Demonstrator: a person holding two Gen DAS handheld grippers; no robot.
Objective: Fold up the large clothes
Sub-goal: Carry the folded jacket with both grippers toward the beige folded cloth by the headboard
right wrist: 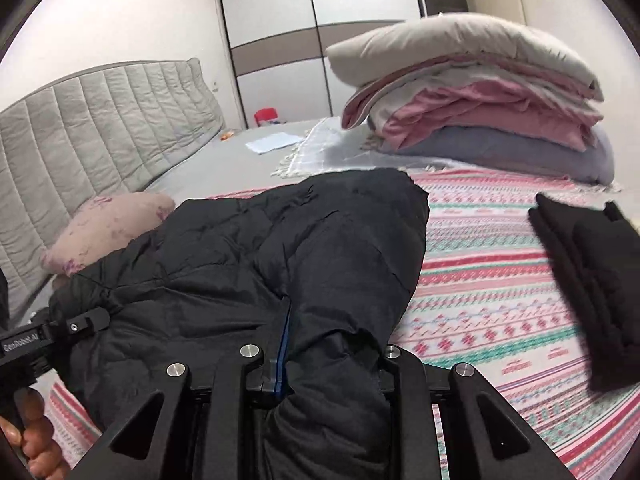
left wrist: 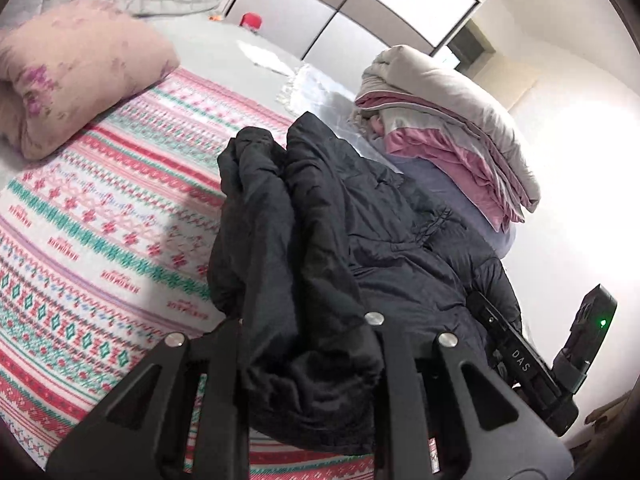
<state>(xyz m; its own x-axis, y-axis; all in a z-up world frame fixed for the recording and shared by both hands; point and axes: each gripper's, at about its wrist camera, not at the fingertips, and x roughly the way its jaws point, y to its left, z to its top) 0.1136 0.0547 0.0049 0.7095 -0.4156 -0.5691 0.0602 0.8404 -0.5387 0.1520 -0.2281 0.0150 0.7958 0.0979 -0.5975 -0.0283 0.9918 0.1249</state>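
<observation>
Black jacket (left wrist: 360, 216) gripped in left tongs (left wrist: 308, 320) and right tongs (right wrist: 320, 344), both nearly closed on its fabric, bulk draped ahead over patterned bed (right wrist: 500, 280), folded bedding (right wrist: 480, 100) beyond.

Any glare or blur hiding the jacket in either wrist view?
Left wrist: wall glare at right washes out the edge behind the bedding stack; black jacket stays readable. Right wrist: even light, fisheye bending; folded black garment slightly smeared.

Pink floral pillow (left wrist: 76, 76) lying on the patterned blanket (left wrist: 100, 216), stacked folded quilts (right wrist: 480, 92) beyond, grey padded headboard (right wrist: 100, 128) behind, sliding wardrobe (right wrist: 280, 40) at the back.
</observation>
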